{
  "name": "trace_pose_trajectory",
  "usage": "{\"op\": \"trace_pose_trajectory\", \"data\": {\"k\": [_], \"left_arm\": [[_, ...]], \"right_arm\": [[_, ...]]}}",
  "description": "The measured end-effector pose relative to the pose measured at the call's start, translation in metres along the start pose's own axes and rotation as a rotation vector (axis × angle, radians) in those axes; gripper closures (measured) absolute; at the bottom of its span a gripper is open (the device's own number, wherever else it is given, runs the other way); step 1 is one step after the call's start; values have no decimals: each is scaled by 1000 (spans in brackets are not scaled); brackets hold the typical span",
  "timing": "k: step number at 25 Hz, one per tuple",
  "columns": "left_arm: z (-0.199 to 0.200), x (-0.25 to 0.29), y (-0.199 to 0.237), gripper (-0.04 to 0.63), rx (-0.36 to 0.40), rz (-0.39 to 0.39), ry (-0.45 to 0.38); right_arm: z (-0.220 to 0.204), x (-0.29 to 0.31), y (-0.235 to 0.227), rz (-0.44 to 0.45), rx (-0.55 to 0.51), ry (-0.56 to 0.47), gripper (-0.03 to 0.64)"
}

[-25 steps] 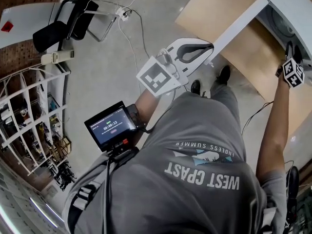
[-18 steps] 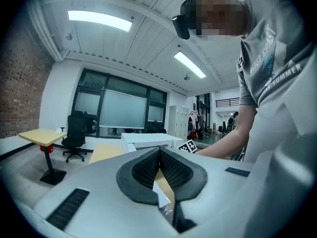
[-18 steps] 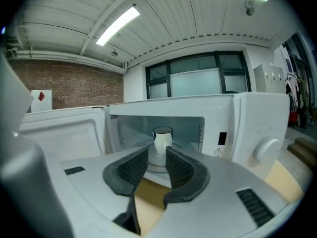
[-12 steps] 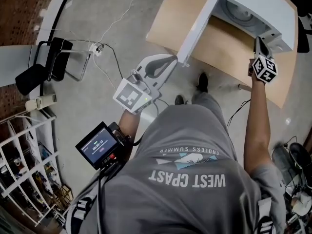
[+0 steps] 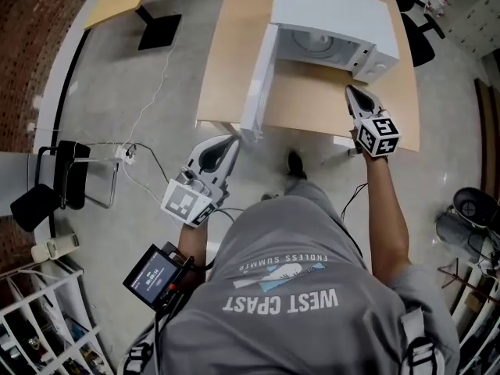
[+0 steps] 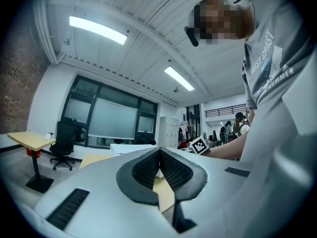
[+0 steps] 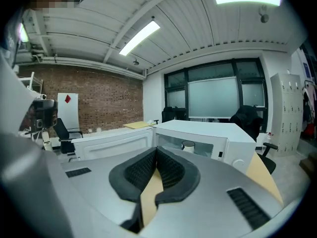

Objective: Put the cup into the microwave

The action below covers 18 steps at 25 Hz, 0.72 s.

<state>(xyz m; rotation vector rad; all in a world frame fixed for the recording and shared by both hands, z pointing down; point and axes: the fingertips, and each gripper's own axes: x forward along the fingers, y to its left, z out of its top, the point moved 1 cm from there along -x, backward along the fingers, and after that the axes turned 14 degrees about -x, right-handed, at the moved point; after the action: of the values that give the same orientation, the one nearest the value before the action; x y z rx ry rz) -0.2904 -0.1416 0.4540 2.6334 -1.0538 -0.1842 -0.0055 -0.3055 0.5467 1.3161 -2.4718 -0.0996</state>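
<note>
Cup [image 7: 188, 146] in microwave [image 7: 210, 129] tiny; btm hidden behind right gripper [image 7: 156, 150]

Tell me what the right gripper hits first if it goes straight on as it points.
Probably the microwave, at its open front near the cup inside, though depth is unclear. The right gripper is shut.

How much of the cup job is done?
Done: the white cup with a dark rim sits inside the white box-shaped microwave. In hand: nothing; the left gripper and right gripper are both shut and empty. Left: probably only the microwave's white door, which stands open.
</note>
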Motion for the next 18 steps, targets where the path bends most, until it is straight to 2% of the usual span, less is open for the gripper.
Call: {"op": "trace_pose_trajectory", "data": {"k": [9,18], "left_arm": [[-16,-1,-26,575,-24,-83,18],[-32,33,-98,575,-23,-209,67]], "right_arm": [[37,-88,31,-9,-18,-33,597],[72,-204,18,-77,-28,-85,597]]}}
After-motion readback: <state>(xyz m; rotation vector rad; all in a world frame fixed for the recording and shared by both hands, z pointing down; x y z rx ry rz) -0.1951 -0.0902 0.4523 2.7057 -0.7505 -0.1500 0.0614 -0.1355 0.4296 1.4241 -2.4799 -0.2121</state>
